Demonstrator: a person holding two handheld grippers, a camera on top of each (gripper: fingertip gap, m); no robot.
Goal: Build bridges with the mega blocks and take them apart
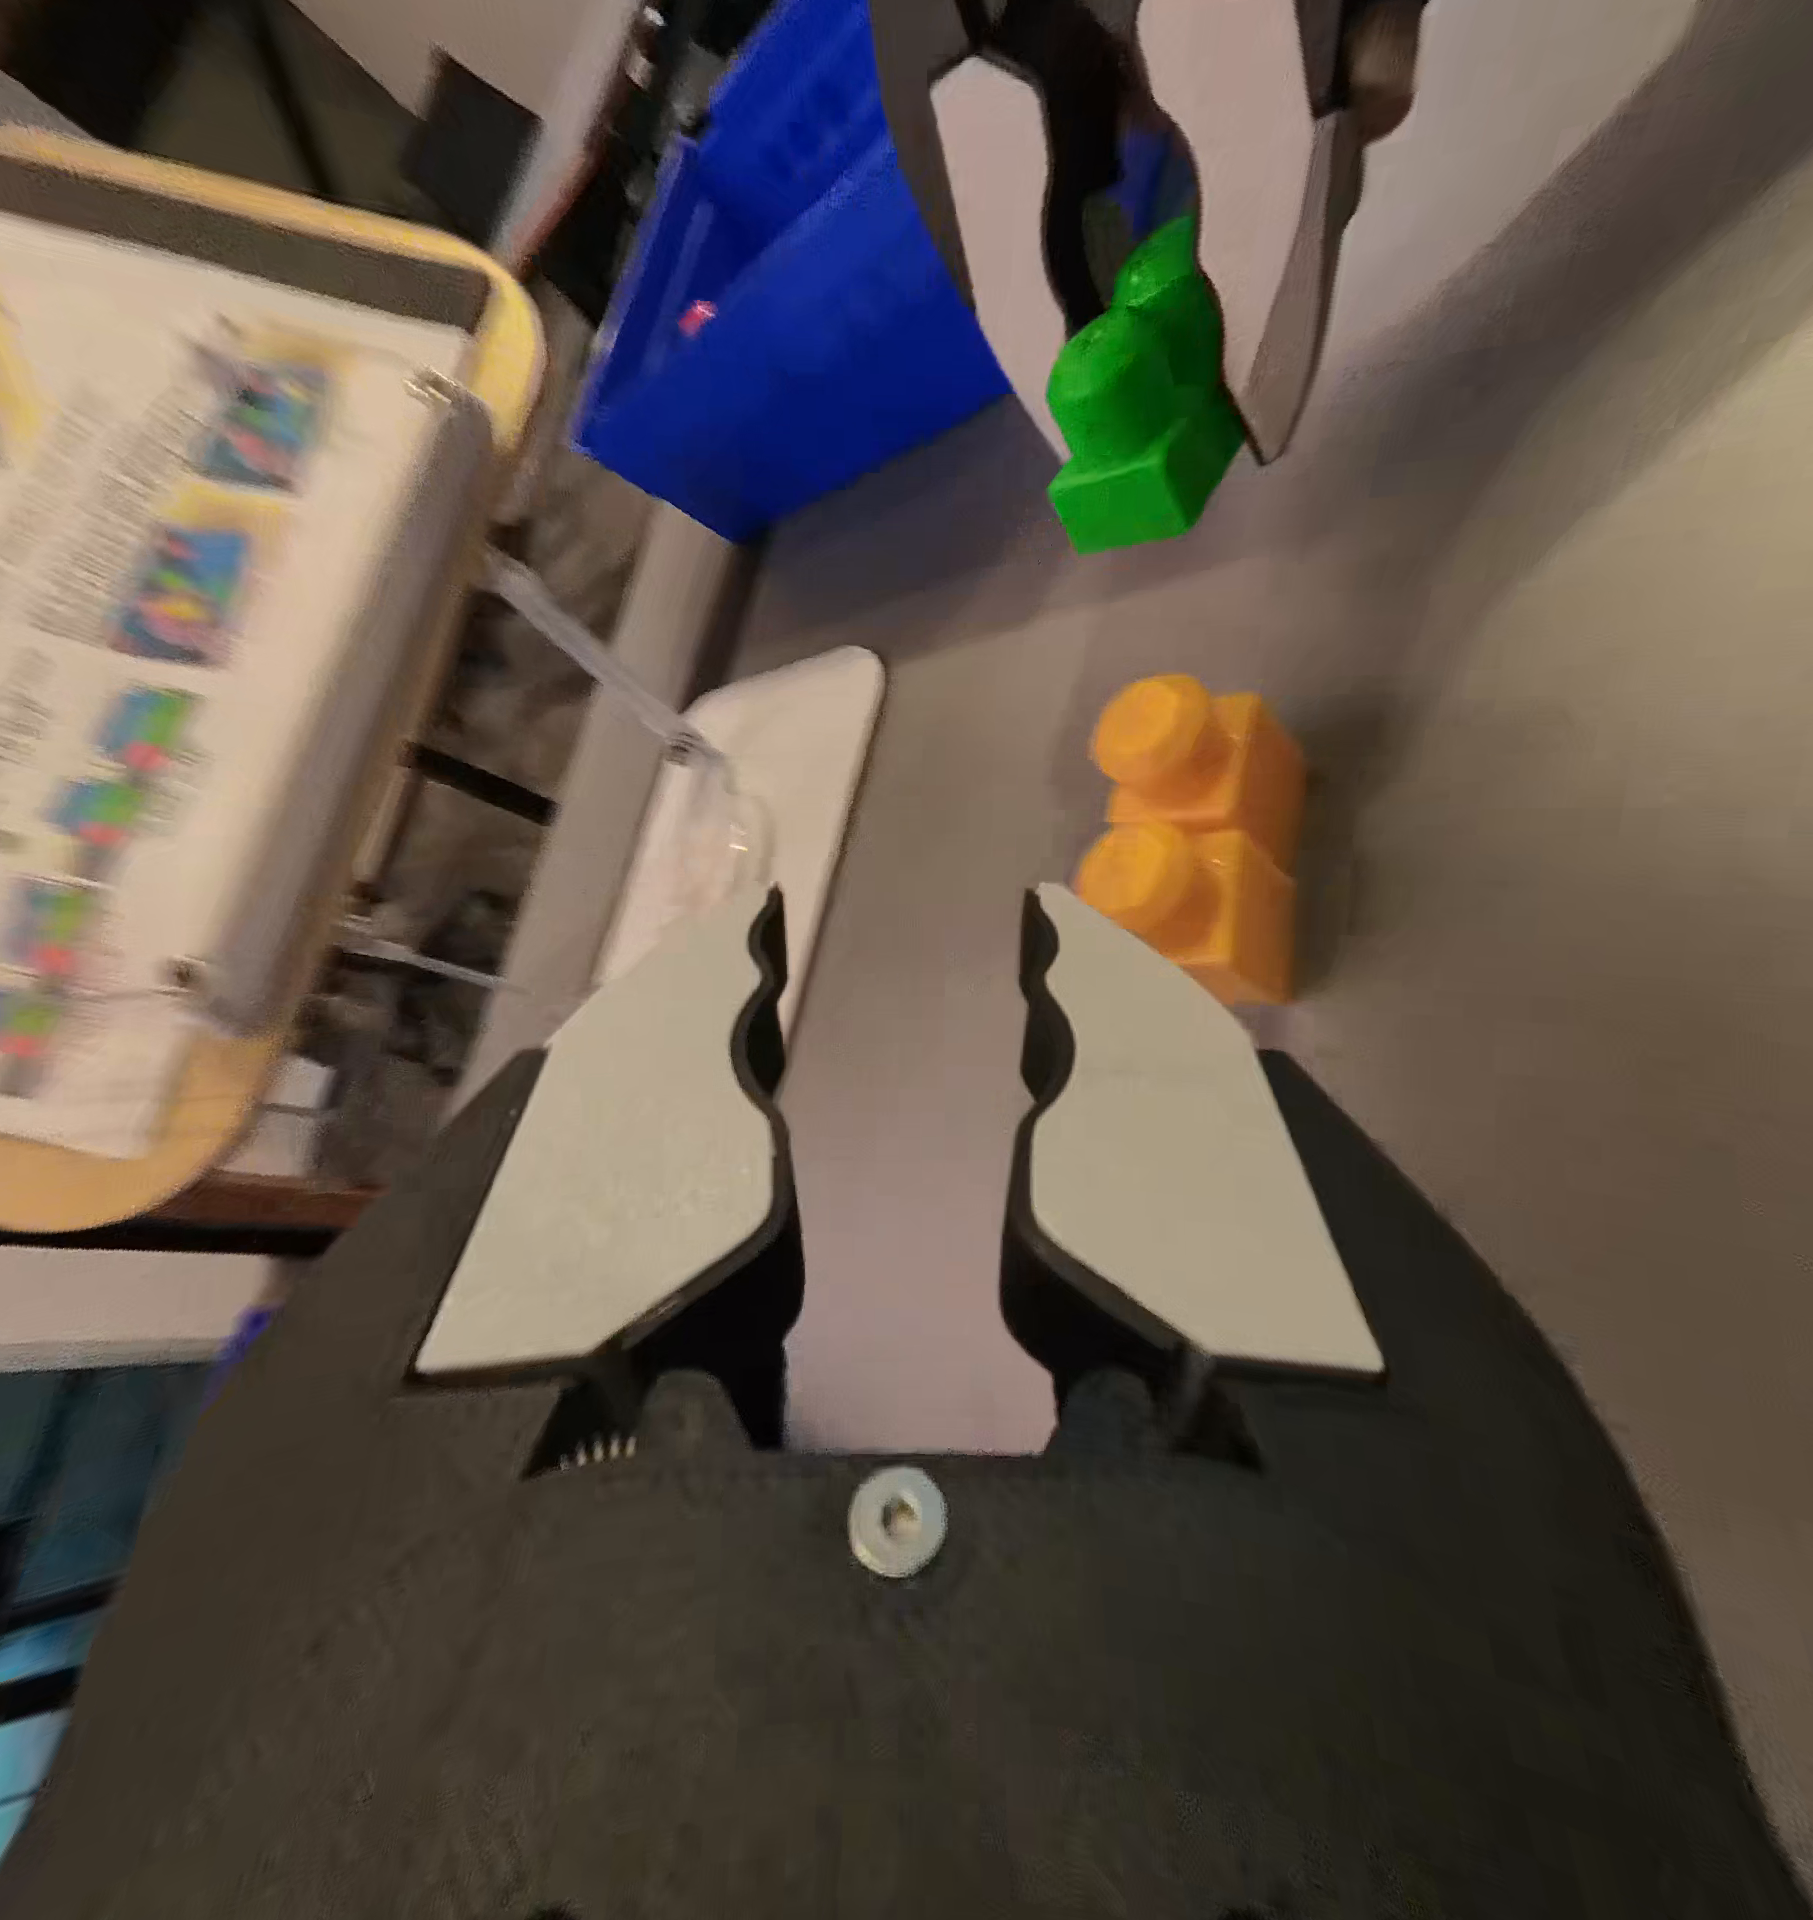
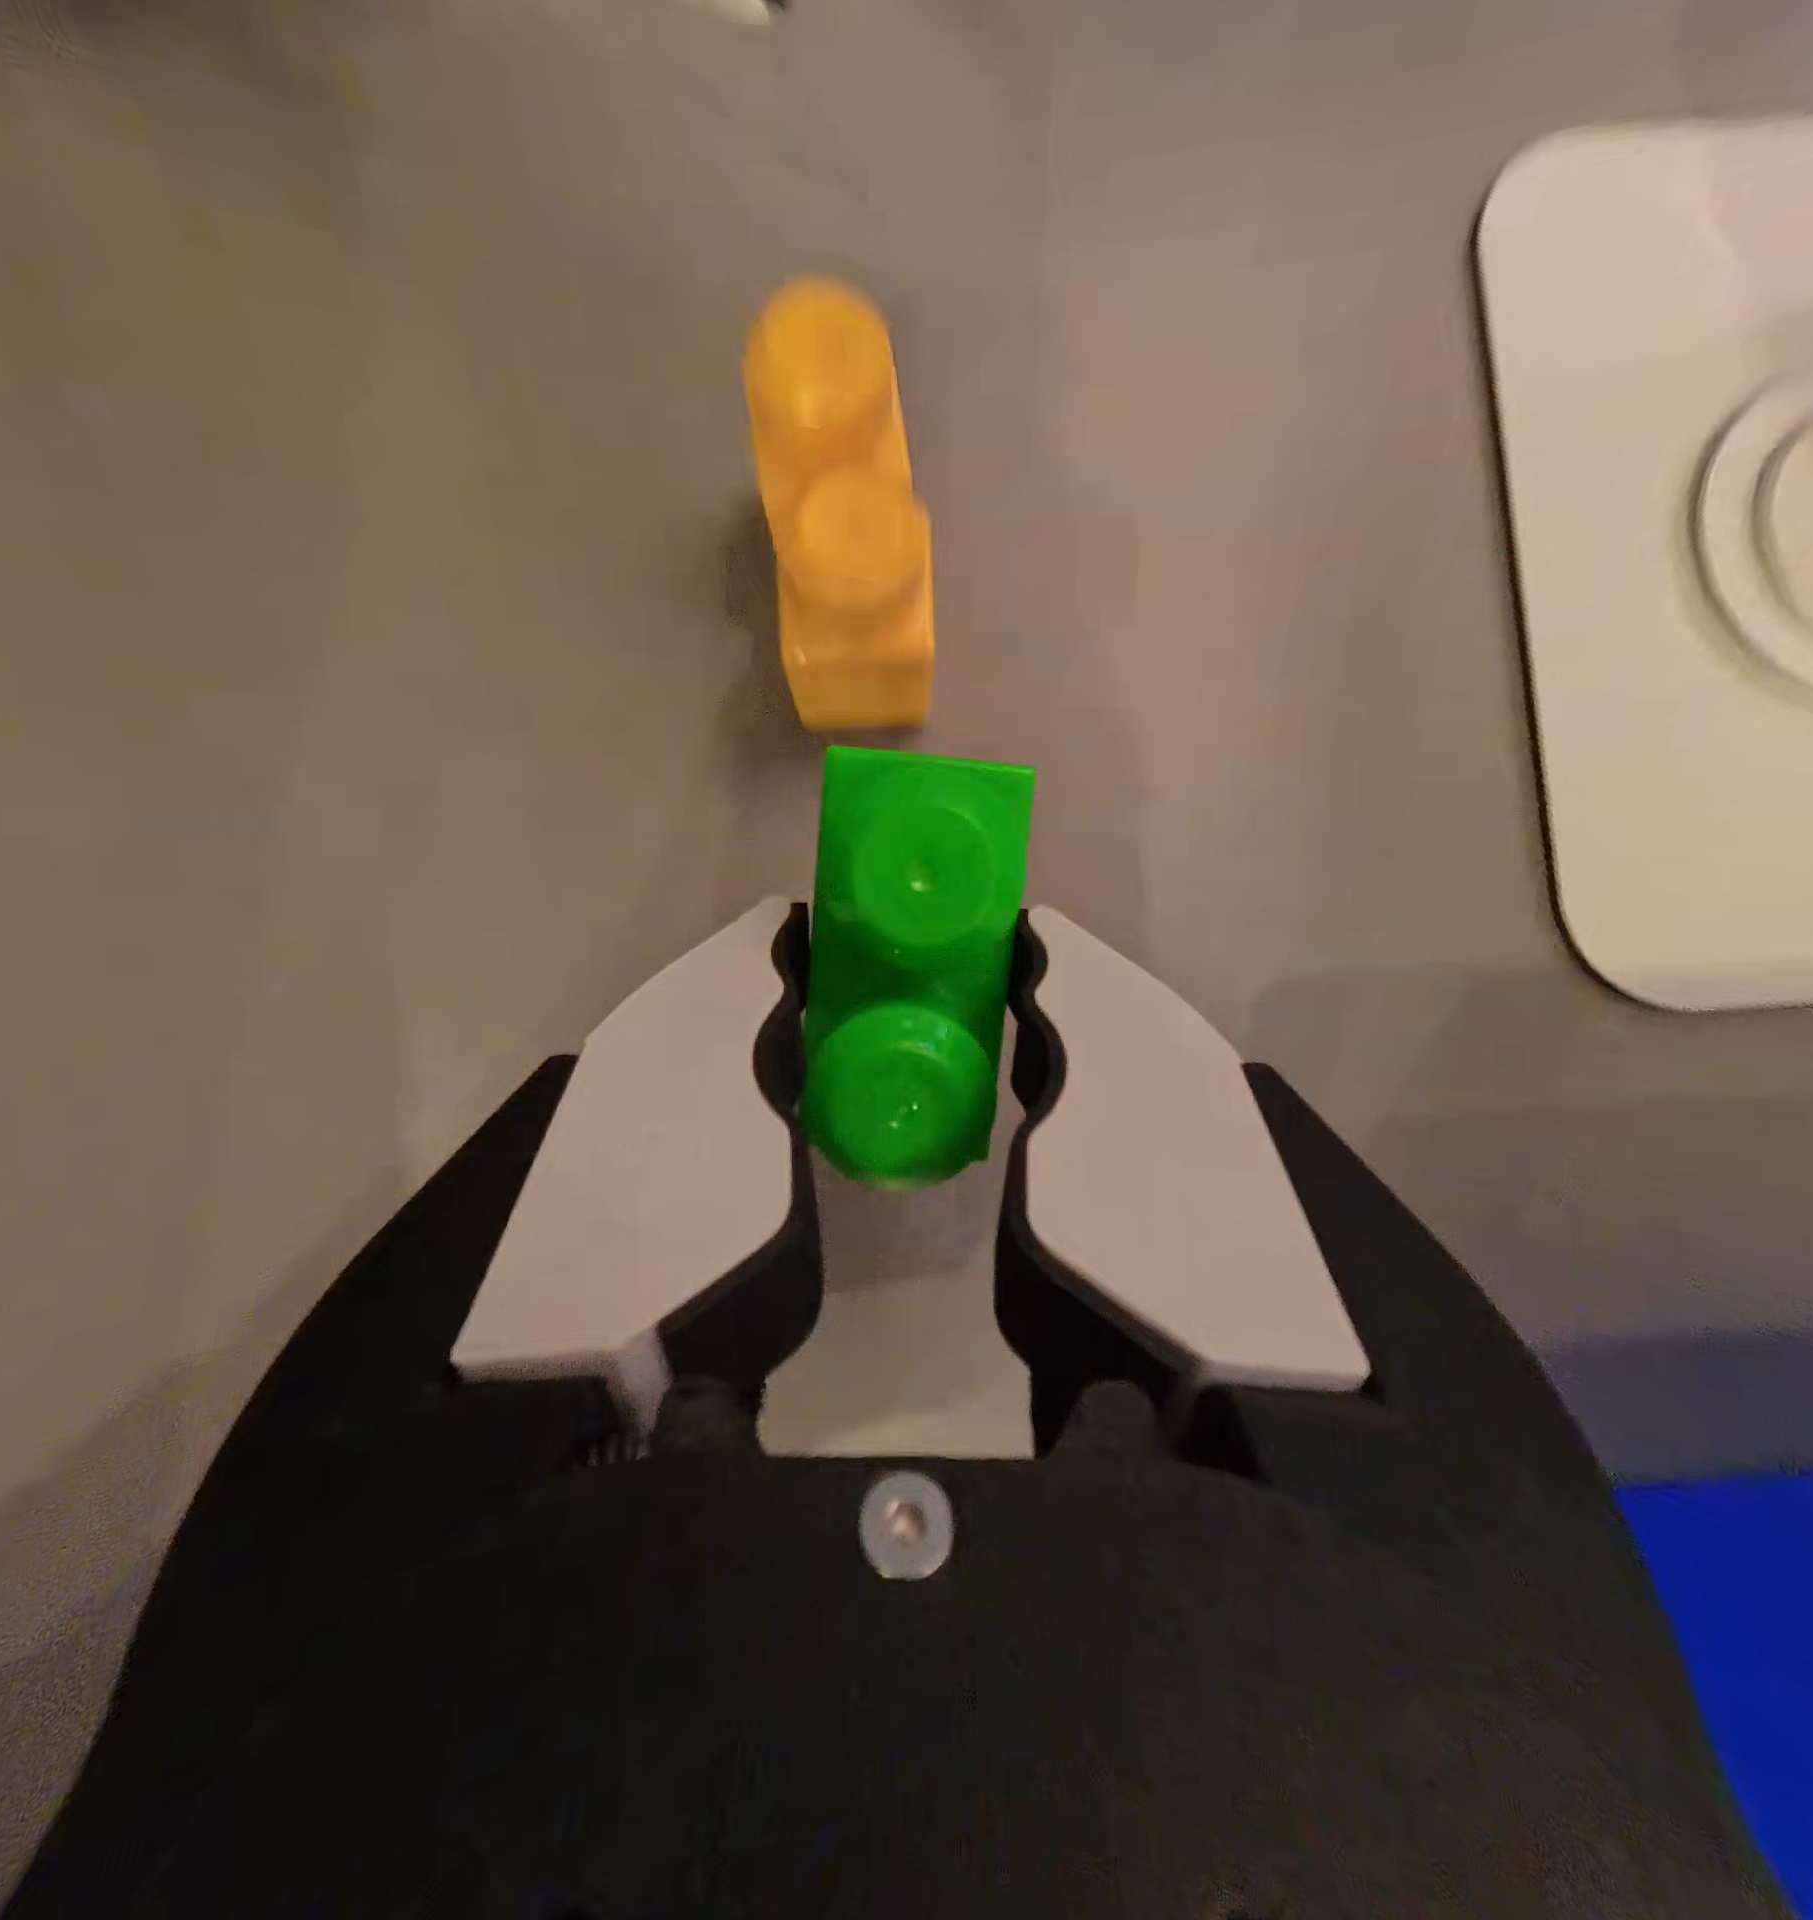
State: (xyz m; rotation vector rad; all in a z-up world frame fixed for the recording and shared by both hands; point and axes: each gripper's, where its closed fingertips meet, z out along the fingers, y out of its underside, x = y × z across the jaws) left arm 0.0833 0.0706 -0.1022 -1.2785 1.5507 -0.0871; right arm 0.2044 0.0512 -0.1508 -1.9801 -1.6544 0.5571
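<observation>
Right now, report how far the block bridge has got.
Done: nothing joined yet; the orange block lies alone on the grey table. In hand: the right gripper grips a green block in the air; the left gripper is open, empty. Left: the whole bridge, then dismantling.

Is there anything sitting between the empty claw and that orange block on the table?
Nothing visible. The left gripper is open, and only bare grey table separates it from the orange block, just to its right.
</observation>
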